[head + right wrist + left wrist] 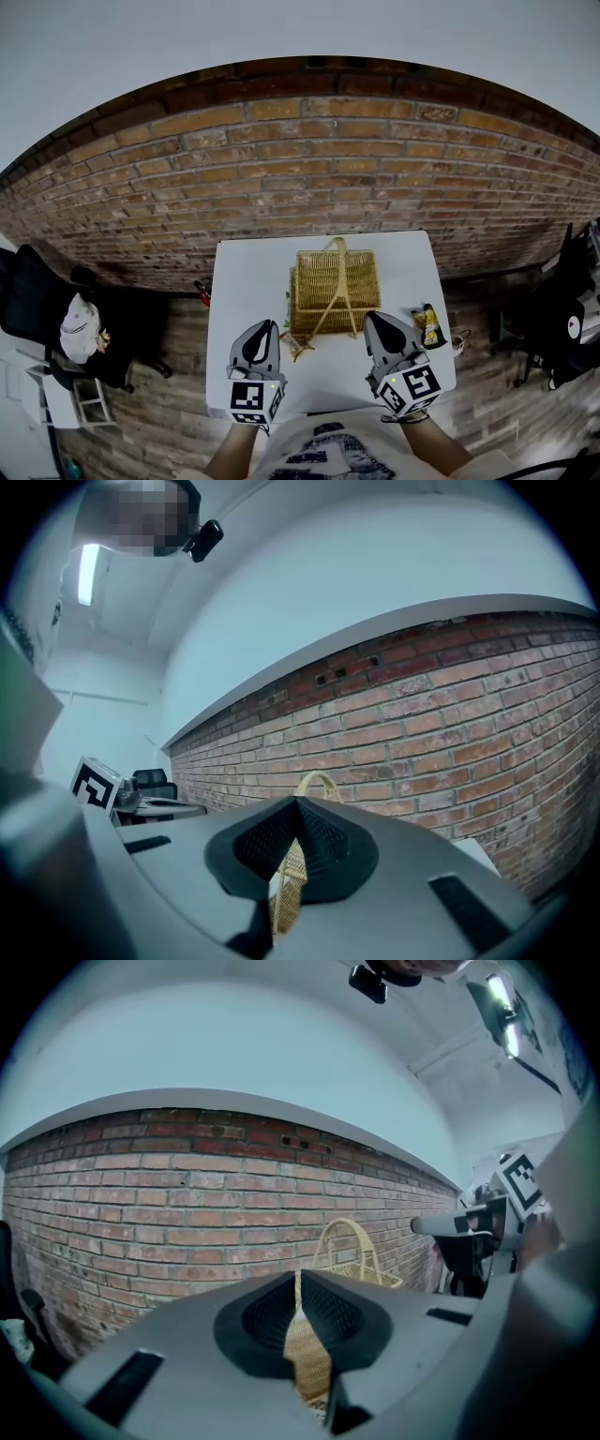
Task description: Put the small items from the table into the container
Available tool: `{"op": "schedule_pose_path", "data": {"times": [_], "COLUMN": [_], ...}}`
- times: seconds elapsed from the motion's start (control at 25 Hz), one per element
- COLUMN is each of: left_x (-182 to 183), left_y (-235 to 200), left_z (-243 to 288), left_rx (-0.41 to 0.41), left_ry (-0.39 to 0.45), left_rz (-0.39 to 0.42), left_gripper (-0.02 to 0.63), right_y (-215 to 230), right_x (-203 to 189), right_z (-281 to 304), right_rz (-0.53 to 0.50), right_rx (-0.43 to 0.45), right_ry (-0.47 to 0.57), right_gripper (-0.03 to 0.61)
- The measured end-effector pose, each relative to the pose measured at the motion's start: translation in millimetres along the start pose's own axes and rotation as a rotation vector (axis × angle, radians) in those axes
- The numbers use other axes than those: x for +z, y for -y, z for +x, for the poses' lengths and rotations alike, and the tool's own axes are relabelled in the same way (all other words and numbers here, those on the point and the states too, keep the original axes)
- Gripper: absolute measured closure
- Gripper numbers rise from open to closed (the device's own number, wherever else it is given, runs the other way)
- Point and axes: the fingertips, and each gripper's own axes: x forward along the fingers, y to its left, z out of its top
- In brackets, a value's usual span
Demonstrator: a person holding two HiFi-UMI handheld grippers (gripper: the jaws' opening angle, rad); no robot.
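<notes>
A wicker basket (333, 286) with a tall looped handle stands in the middle of the white table (253, 272). A yellow and green packet (428, 325) lies to its right. A small dark item (288, 306) sits at the basket's left side, and a small tan piece (298, 348) lies at its near left corner. My left gripper (265, 326) hovers near the basket's front left, shut and holding nothing. The right gripper (376, 321) sits at the front right, also shut and holding nothing. Past the shut left gripper (298, 1281) I see the basket (349, 1241). The basket handle (317, 782) rises beyond the shut right gripper (295, 804).
A brick wall (309, 159) stands behind the table. A black chair with a white bag (80, 328) is at the left, and a small red object (201, 292) lies on the floor by the table's left edge. Dark equipment (562, 319) stands at the right.
</notes>
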Motion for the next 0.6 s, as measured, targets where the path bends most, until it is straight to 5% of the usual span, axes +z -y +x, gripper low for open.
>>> {"op": "schedule_pose_path", "data": {"times": [0.32, 0.6], "left_x": [-18.8, -44.4], "left_y": [-5.7, -3.9], "left_z": [8.2, 13.8], "left_rx": [-0.018, -0.061], "left_ry": [-0.046, -0.118], "left_rz": [-0.047, -0.145], "left_gripper": [0.482, 0.335], "right_y": [4.3, 8.6], "right_x": [-7.9, -13.6], "right_z": [4.4, 4.9], "right_rz": [0.014, 0.024], "right_rx": [-0.008, -0.012], "right_ry": [-0.014, -0.020], "right_gripper": [0.561, 0.561]}}
